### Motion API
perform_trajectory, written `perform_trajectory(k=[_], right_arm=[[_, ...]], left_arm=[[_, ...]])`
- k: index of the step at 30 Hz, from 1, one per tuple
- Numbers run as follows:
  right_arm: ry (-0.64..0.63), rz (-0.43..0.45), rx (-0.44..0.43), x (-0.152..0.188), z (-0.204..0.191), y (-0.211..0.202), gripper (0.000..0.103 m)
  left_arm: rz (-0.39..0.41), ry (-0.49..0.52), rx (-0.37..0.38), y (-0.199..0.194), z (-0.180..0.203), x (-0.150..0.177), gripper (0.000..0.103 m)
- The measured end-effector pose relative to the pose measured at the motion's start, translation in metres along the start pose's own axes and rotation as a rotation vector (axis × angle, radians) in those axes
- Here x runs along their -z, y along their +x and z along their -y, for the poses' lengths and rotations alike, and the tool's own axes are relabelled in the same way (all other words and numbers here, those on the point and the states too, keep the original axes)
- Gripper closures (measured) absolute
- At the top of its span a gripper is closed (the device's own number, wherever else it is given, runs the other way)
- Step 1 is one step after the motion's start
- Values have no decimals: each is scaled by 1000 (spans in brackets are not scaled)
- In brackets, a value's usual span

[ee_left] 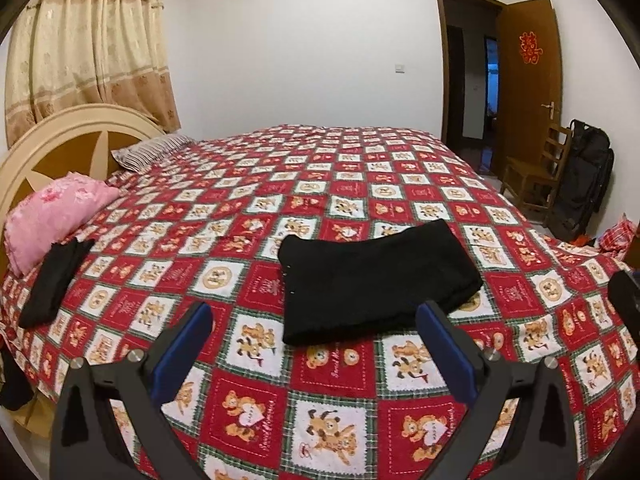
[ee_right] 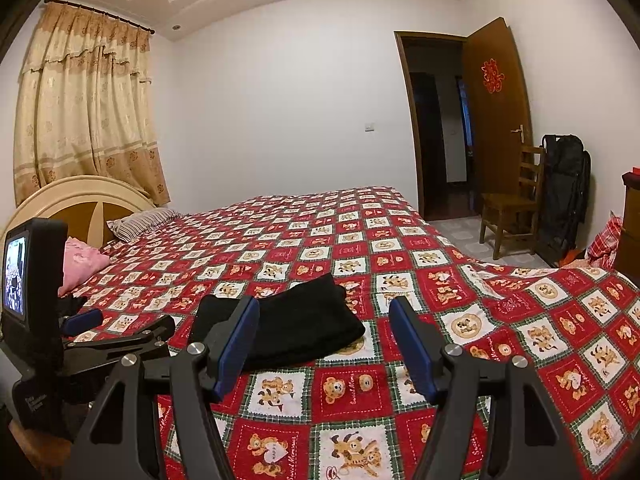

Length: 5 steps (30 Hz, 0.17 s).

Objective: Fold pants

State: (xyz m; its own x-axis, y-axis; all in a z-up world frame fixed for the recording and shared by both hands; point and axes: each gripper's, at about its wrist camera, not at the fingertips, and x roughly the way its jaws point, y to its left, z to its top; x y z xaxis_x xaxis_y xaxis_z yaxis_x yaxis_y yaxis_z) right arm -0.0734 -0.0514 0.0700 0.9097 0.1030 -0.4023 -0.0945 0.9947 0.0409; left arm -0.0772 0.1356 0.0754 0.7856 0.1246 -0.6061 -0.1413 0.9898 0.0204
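Observation:
Black pants lie folded into a thick rectangle on the red bear-patterned quilt near the bed's front edge. My left gripper hovers just in front of them, open, nothing between its blue pads. In the right wrist view the same folded pants lie ahead and a little left of my right gripper, which is open and holds nothing. The left gripper's body with its small screen shows at that view's left edge.
A second dark garment lies folded by the pink pillow at the headboard. A striped pillow sits farther back. Beyond the bed stand a wooden chair, a black bag and an open door.

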Motion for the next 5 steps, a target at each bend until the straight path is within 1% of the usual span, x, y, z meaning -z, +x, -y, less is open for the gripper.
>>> perform_trajectory(k=[5], right_arm=[[10, -5, 6, 0, 1, 2, 34]], left_arm=[[16, 25, -17, -1, 5, 0, 0]])
